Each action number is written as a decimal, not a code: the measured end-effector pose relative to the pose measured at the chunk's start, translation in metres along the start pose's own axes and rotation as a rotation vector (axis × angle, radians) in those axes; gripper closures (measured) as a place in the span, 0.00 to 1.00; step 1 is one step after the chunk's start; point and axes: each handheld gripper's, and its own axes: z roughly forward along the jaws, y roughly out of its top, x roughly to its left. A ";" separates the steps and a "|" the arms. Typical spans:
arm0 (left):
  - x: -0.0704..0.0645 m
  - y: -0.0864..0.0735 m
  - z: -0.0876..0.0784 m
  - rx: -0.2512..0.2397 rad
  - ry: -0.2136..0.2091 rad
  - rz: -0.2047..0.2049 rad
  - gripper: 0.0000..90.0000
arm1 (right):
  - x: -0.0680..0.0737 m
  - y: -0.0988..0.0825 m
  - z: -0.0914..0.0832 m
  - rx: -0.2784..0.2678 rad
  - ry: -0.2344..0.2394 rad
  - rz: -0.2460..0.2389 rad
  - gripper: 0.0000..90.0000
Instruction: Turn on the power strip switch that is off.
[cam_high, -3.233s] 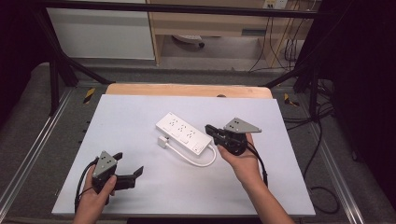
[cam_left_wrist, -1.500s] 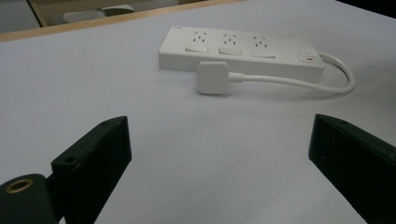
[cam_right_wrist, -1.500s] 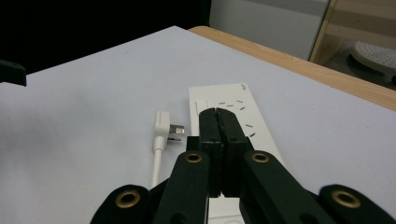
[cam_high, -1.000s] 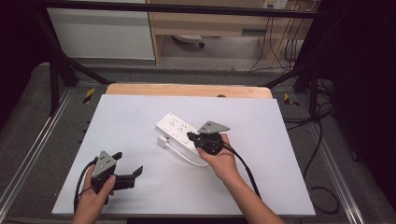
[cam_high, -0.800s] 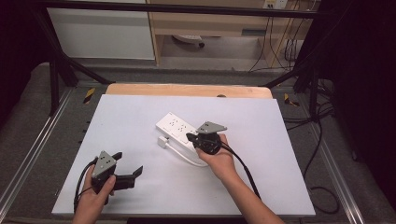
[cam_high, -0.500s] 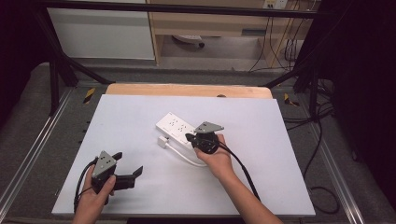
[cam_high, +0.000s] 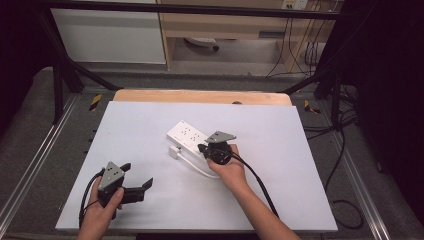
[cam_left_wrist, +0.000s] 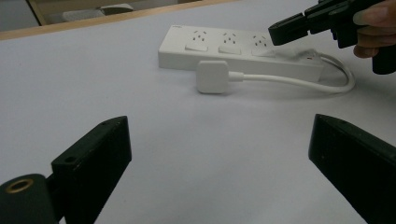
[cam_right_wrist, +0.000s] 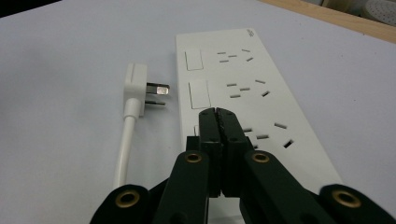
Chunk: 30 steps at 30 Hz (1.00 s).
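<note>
A white power strip (cam_high: 186, 135) lies on the white table top (cam_high: 280, 130), its sockets and rocker switches facing up (cam_right_wrist: 261, 70). Its white plug (cam_right_wrist: 135, 84) lies unplugged beside it with the cable (cam_high: 200, 169) looping back to the strip's near end. My right gripper (cam_high: 201, 148) is shut with nothing between its jaws, and its tip (cam_right_wrist: 217, 112) hovers over or rests on the nearest switch; I cannot tell if it touches. My left gripper (cam_high: 137, 175) rests open at the table's front left, facing the strip (cam_left_wrist: 233, 51) and plug (cam_left_wrist: 212, 77) from a distance.
A wooden strip (cam_high: 200, 96) borders the table's far edge. Dark metal frame rails (cam_high: 65, 70) run along both sides. Cables (cam_high: 345, 150) hang off the right side. Bare table lies between the two grippers.
My right gripper has slid left from beside the power strip and dropped a little over its near end, jaws shut throughout. The left gripper has stayed put.
</note>
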 end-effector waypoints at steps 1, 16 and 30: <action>0.000 0.000 0.000 0.000 0.000 0.000 0.07 | 0.000 0.000 0.000 0.001 0.000 0.001 1.00; 0.000 0.000 0.000 0.001 -0.001 0.001 0.07 | 0.002 -0.003 0.006 0.011 0.001 0.010 1.00; 0.000 0.000 0.000 0.000 -0.002 0.004 0.07 | 0.002 -0.005 0.009 0.007 0.000 0.016 1.00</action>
